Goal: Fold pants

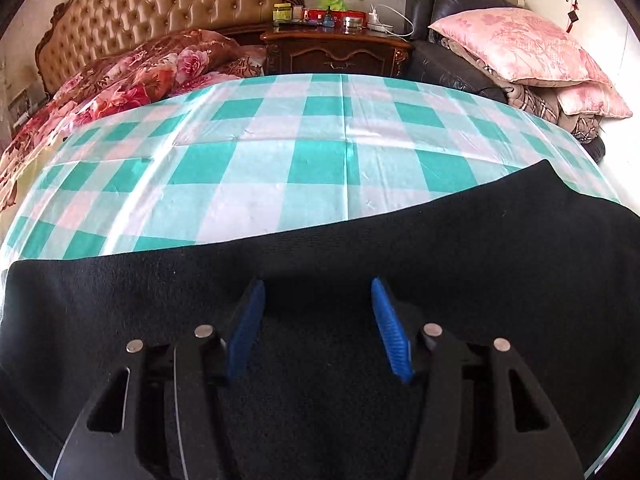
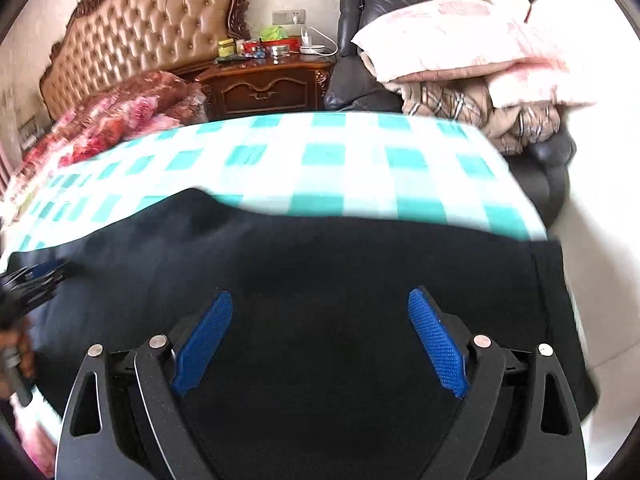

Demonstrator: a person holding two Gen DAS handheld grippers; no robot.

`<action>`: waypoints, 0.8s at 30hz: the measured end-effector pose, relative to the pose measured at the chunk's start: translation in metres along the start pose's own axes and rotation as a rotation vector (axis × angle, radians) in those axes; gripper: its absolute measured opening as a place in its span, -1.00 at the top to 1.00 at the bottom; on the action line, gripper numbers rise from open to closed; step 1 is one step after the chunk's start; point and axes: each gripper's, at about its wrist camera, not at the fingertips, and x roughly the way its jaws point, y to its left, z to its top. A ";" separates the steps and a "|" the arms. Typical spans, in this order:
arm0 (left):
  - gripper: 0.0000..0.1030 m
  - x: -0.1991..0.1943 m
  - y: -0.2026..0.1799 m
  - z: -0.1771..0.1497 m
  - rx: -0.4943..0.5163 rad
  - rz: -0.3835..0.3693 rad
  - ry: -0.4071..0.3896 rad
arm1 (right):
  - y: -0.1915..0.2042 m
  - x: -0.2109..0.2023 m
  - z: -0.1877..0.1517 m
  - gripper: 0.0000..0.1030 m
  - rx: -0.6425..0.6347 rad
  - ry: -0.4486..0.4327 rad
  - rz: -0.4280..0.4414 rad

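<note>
Because the black pants (image 1: 360, 240) lie spread flat on the checked desk (image 1: 280, 140), filling the left wrist view from 3 to 9 o'clock below its teal squares, they look soft, limp and fairly thick, likely to sag and drag rather than slide. The left claw (image 1: 318, 288) hovers half open over the cloth, its pads not pressing; the right claw (image 2: 320, 300) gapes wide, empty. I'd pinch a hem edge, at 12 o'clock.

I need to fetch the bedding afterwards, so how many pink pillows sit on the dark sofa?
2. One large pink pillow lies on top of the pile on the sofa; a second pink pillow sits just beneath it, at the right. Others could be hidden underneath.
</note>
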 end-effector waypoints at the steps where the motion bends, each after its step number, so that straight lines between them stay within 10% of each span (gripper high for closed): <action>1: -0.09 -0.001 -0.002 -0.001 -0.001 -0.001 0.000 | -0.003 0.015 0.009 -0.66 -0.010 0.022 -0.011; 5: -0.17 -0.006 -0.001 -0.003 -0.011 -0.023 0.002 | -0.021 0.056 0.016 -0.66 -0.036 0.102 -0.177; 12: -0.20 -0.015 0.081 -0.006 -0.171 -0.007 -0.007 | -0.037 0.061 0.004 -0.72 0.020 0.103 -0.185; 17: -0.45 -0.035 0.196 -0.012 -0.357 0.280 -0.045 | -0.023 0.046 0.011 -0.72 0.003 0.082 -0.268; 19: -0.12 -0.057 0.242 -0.021 -0.467 0.199 -0.116 | 0.001 0.017 0.023 -0.68 -0.026 0.008 -0.234; 22: -0.34 -0.103 0.269 -0.034 -0.532 0.373 -0.234 | 0.065 -0.020 0.038 -0.71 -0.128 -0.090 -0.148; 24: -0.32 -0.123 0.278 -0.045 -0.571 0.345 -0.266 | 0.126 -0.031 0.042 -0.71 -0.211 -0.095 0.000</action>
